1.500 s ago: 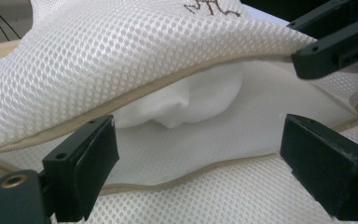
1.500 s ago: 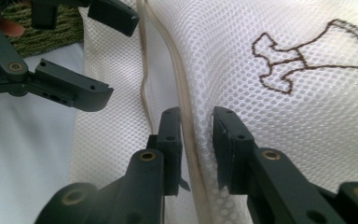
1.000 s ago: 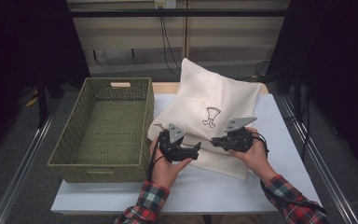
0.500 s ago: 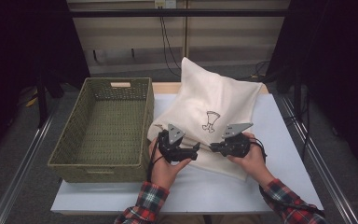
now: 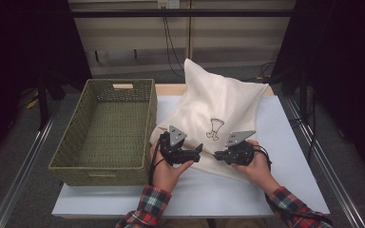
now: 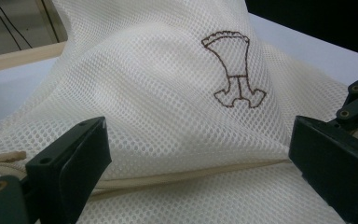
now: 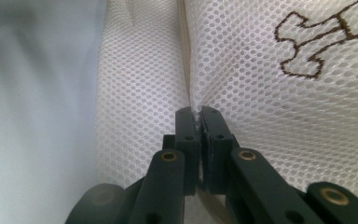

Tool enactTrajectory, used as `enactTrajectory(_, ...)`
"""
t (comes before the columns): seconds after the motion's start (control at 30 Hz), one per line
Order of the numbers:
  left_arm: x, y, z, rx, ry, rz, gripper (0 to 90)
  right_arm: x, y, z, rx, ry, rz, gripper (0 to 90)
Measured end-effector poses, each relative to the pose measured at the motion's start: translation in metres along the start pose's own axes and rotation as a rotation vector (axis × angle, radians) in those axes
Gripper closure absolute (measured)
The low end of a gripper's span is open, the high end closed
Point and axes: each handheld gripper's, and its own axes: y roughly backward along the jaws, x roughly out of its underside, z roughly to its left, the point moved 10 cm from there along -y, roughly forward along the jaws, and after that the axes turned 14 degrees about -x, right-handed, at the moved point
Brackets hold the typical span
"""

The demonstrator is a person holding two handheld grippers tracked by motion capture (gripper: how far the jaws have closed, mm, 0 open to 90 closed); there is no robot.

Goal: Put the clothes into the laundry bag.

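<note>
A cream mesh bag (image 5: pixel 214 102) with a brown stitched motif (image 6: pixel 233 70) lies puffed up on the white table (image 5: pixel 285 137). My left gripper (image 5: pixel 197 151) is open, its jaws wide apart on either side of the bag's zipped front edge (image 6: pixel 191 175) without pressing on it. A zip pull (image 6: pixel 2 157) shows at the far left of the left gripper view. My right gripper (image 7: pixel 199 116) is shut on a pinch of mesh at the zip seam, just below the motif. In the high view the right gripper (image 5: pixel 217 155) faces the left one over the bag's near edge.
An empty green woven basket (image 5: pixel 76 142) stands on the table's left half, close to the bag and the left hand. Bare table lies in front of the hands and to the right of the bag. A wooden strip (image 5: pixel 171 89) runs along the far edge.
The right gripper has shifted slightly toward the person, keeping its pinch on the bag's edge. The left gripper has stayed put.
</note>
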Motion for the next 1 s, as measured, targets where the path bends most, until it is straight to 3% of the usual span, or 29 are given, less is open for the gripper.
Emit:
enactTrajectory(0.23,-0.001,0.001,0.002,-0.012,0.012,-0.004,5.2,0.006,-0.003,0.002,0.004,0.005,0.018,87.1)
enactTrajectory(0.43,0.002,0.001,0.003,-0.006,0.008,0.006,5.2,0.008,-0.004,0.003,-0.004,-0.009,0.003,86.2)
enactTrajectory(0.5,0.003,0.001,0.004,-0.021,0.01,0.009,5.2,0.008,-0.003,0.003,0.003,-0.007,0.003,84.8)
enactTrajectory(0.7,0.004,0.0,0.004,-0.01,0.015,0.011,5.2,-0.001,0.005,0.0,0.013,-0.012,-0.063,74.3)
enactTrajectory(1.0,0.003,-0.001,0.003,0.002,0.019,0.007,5.2,-0.007,0.011,0.0,0.041,0.004,-0.078,62.4)
